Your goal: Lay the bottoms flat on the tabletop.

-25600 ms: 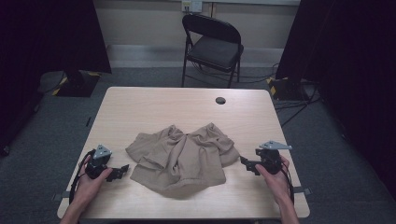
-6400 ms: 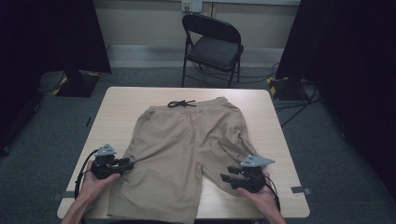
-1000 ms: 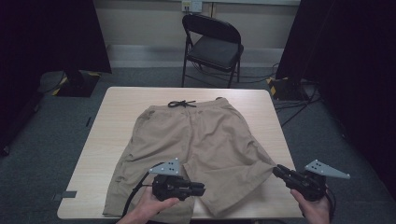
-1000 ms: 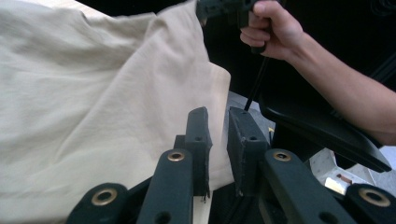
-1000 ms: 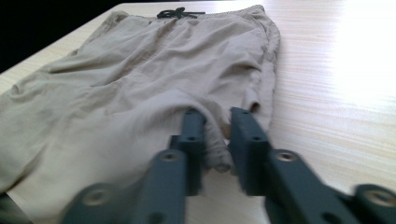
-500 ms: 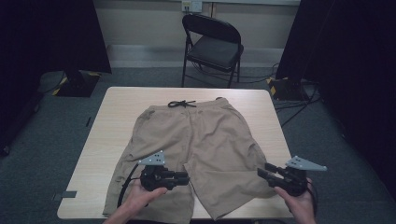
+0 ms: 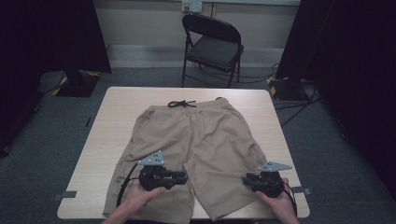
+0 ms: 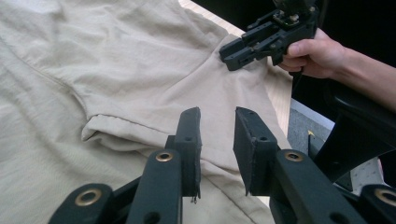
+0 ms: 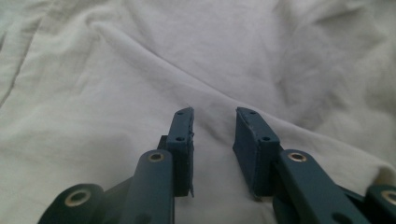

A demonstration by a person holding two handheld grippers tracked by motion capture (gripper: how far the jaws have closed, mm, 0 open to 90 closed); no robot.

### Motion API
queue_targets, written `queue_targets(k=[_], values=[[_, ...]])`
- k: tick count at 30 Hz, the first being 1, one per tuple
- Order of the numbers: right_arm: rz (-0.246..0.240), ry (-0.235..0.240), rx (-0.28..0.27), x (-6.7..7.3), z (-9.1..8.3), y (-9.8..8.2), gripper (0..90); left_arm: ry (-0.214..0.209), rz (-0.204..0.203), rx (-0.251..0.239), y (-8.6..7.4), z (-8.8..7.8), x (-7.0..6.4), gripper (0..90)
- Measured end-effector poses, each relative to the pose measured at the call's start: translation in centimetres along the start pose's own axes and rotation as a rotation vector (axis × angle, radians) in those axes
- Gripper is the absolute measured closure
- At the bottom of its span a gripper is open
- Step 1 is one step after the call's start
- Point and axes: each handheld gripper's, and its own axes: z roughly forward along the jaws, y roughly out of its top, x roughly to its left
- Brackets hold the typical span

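Khaki shorts (image 7: 201,135) lie spread flat on the table (image 7: 116,121), waistband and black drawstring (image 7: 181,103) at the far side. My left gripper (image 7: 184,177) rests over the left leg's inner hem and points right. In its own view the left gripper (image 8: 217,114) has jaws that have just been opening, apart above the cloth (image 8: 116,60), pinching nothing. My right gripper (image 7: 245,179) sits at the right leg's outer lower edge. The right gripper (image 9: 215,114) has just been closing; its jaws still stand apart over the fabric (image 9: 187,56). The left gripper view shows the right gripper (image 8: 229,51) beyond.
A black folding chair (image 7: 212,46) stands behind the table. Dark curtains hang on both sides, and cables run across the floor (image 7: 289,107) at the right. The shorts' legs reach close to the table's near edge (image 7: 84,212).
My right gripper has come in leftward from beyond the table's right edge onto the right leg. My left gripper shifted a little to the left, then stayed put.
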Motion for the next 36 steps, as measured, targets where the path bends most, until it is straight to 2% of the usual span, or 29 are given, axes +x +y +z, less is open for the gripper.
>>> queue_targets(k=[4, 5, 15, 19, 23, 26, 29, 31, 32, 34, 35, 36], values=[[-0.011, -0.001, 0.018, 0.3, -0.2, -0.6, 67.9, 0.007, 0.003, 0.004, -0.1, -0.1, 0.2, 71.1], [-0.013, -0.003, 0.017, 0.4, -0.3, -0.7, 67.8, 0.006, -0.007, 0.003, -0.1, 0.0, 0.1, 70.9], [-0.032, 0.057, 0.025, 1.5, -1.3, -1.9, 68.9, 0.029, -0.026, 0.012, -0.3, -0.1, 0.8, 68.7], [-0.028, 0.086, 0.032, 1.9, -1.7, -2.4, 69.0, 0.057, -0.028, 0.026, -0.3, -0.4, 1.6, 65.3], [-0.044, 0.104, 0.05, 2.2, -1.9, -2.3, 66.2, 0.116, -0.052, 0.046, -0.6, -1.5, 3.4, 63.0], [-0.03, 0.097, -0.008, 1.6, -2.1, -1.5, 66.7, 0.158, -0.083, 0.044, -1.0, -2.8, 5.2, 62.4], [-0.018, 0.032, -0.039, 0.9, -2.2, -0.1, 64.0, 0.223, -0.116, 0.047, -1.5, -3.9, 7.0, 62.4], [-0.009, 0.001, -0.061, -0.1, -1.7, 1.2, 61.1, 0.261, -0.119, 0.048, -1.9, -4.5, 7.8, 62.3], [-0.009, -0.016, -0.058, -0.5, -1.5, 1.5, 59.6, 0.291, -0.129, 0.052, -2.2, -4.9, 8.3, 62.3], [0.013, -0.042, -0.049, -1.5, -0.4, 2.1, 55.7, 0.321, -0.139, 0.057, -2.6, -5.2, 8.8, 60.3], [0.016, -0.055, -0.043, -1.7, 0.0, 2.2, 54.0, 0.354, -0.139, 0.076, -2.8, -5.5, 9.1, 59.3], [0.024, -0.07, -0.016, -2.0, 0.6, 2.2, 52.8, 0.367, -0.14, 0.084, -3.0, -5.7, 9.3, 58.4]])
